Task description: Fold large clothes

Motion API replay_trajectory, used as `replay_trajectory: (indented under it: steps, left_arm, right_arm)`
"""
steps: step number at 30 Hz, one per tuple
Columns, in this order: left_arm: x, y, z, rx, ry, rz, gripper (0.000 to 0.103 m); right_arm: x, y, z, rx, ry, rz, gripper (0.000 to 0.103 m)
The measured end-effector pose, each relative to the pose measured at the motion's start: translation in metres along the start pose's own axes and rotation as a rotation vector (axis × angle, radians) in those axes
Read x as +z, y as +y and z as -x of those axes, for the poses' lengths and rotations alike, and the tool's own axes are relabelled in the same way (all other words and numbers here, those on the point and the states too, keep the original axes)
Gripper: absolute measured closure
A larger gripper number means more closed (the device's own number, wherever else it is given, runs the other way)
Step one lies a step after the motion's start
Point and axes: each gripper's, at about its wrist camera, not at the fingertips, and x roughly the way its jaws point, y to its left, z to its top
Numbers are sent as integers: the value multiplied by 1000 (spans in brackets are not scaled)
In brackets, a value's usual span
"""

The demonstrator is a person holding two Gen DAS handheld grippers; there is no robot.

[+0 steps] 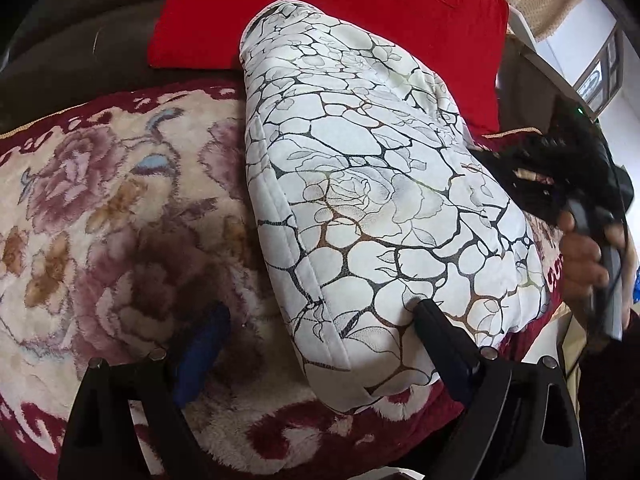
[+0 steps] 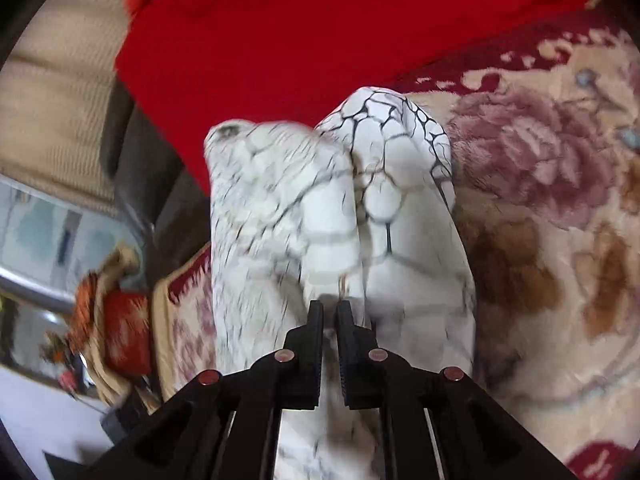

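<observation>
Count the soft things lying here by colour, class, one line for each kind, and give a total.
White cloth with black crackle print: 1
Plain red cushion: 1
Flowered cream and maroon blanket: 1
Total: 3

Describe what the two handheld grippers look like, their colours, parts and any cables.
Both grippers are black plastic with triangular cut-outs in the finger bases and round silver or coppery bolt heads. The left gripper has blue pads on its fingers. The right gripper, seen from the left wrist view, has a grey handle, a black cable and a small green light.
</observation>
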Motion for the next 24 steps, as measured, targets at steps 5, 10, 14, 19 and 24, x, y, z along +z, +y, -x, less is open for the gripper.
replay_trajectory:
  steps: [5,10,14,19,24]
  left_arm:
    - [3,-2,0,3,3,-20,8]
    - [3,-1,-1,-3,6,-14,8]
    - [3,-1,-1,0,9,-12,8]
    - [2,-2,-1,5,7,-11,8]
    - [2,-2,0,4,11,-14,8]
  right_arm:
    - [9,6,-10,35,-37,-14,92]
    - [5,1,2,81,-69,-30,25]
    - [5,5,13,106,-135,13,16]
    - [18,14,-15,72,-82,21,35]
    - [25,23,-42,23,-37,36,90]
